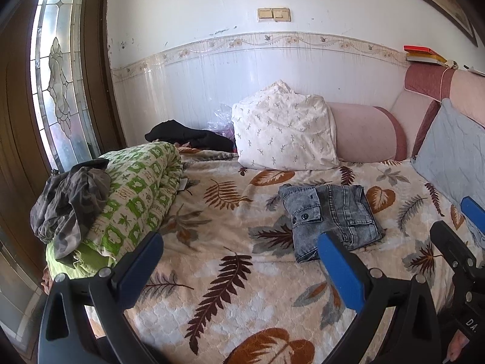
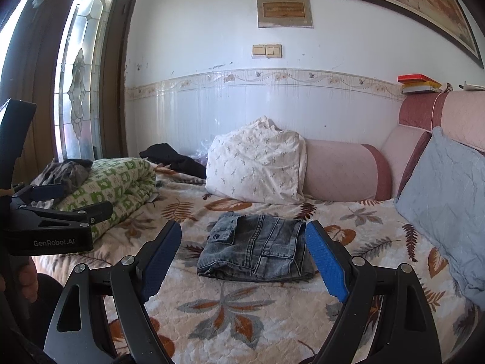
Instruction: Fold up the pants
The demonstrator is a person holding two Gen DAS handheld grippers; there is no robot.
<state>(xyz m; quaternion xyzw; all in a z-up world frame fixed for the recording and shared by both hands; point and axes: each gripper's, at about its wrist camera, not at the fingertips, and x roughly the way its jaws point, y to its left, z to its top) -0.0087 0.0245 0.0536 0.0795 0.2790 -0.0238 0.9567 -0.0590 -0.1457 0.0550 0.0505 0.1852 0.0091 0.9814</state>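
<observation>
A bed covered by a cream blanket (image 2: 242, 327) printed with brown and grey leaves is seen from two handheld grippers. The pants (image 2: 257, 250), grey washed denim, are laid on the blanket folded into a compact rectangle, a buttoned pocket flap turned up at their left end. In the right wrist view they are found just past centre, framed between the blue pads; in the left wrist view they (image 1: 332, 217) lie toward 3 o'clock of centre.

The right gripper (image 2: 242, 257) is held with its jaws spread wide and nothing gripped; the pants are not touched. The left gripper (image 1: 239, 261) is likewise parted wide and empty above bare blanket.

A white patterned pillow (image 2: 257, 166) is propped at 12 o'clock beyond the pants, with a pink bolster (image 2: 342, 173) to its right and a pale blue cushion (image 2: 445, 212) at 3 o'clock. A rolled green-checked quilt (image 1: 136, 194) is placed at 9 o'clock, with a crumpled grey garment (image 1: 69, 200) heaped on it. Dark clothing (image 1: 188, 135) is left by the wall. No containers are seen.
</observation>
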